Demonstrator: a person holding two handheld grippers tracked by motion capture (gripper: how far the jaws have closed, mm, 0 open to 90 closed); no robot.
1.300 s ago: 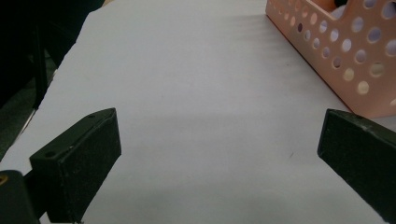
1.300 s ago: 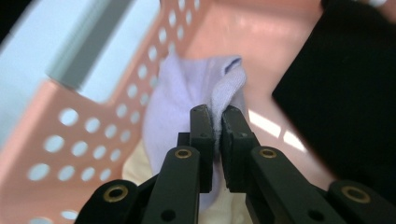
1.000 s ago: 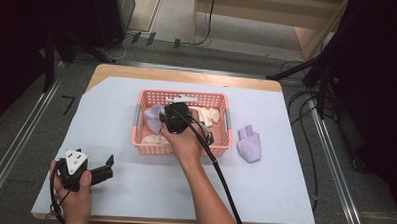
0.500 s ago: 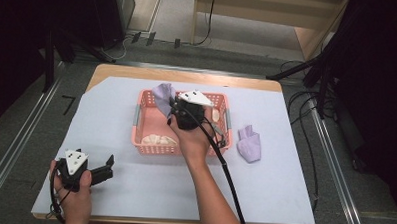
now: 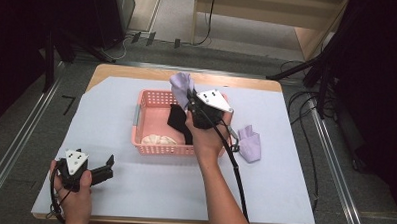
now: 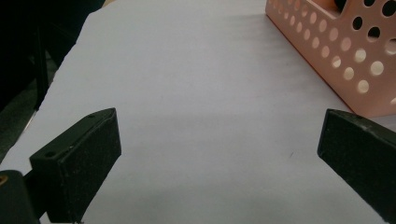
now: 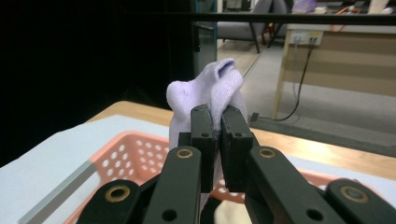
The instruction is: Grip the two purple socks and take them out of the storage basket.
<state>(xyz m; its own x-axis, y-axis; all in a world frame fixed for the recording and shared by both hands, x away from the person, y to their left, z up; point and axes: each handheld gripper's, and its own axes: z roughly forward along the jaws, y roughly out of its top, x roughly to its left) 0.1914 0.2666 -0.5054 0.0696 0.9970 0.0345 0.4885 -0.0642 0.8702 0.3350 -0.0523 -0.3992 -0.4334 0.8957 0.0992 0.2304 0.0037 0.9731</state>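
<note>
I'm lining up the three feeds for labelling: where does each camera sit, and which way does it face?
High view: above the person's side, looking forward and down on the table; both forearms, left gripper and right gripper show.
Left gripper view: rides the left gripper, looking low across the table between open jaws.
Right gripper view: rides the right gripper, lifted over the basket, jaws shut on a lilac sock.
Shared: the pink basket shows in all three; the sock in two.

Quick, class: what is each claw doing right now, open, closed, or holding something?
Left claw: open, holding nothing, above the white sheet.
Right claw: closed on a lilac sock, above the pink basket.
</note>
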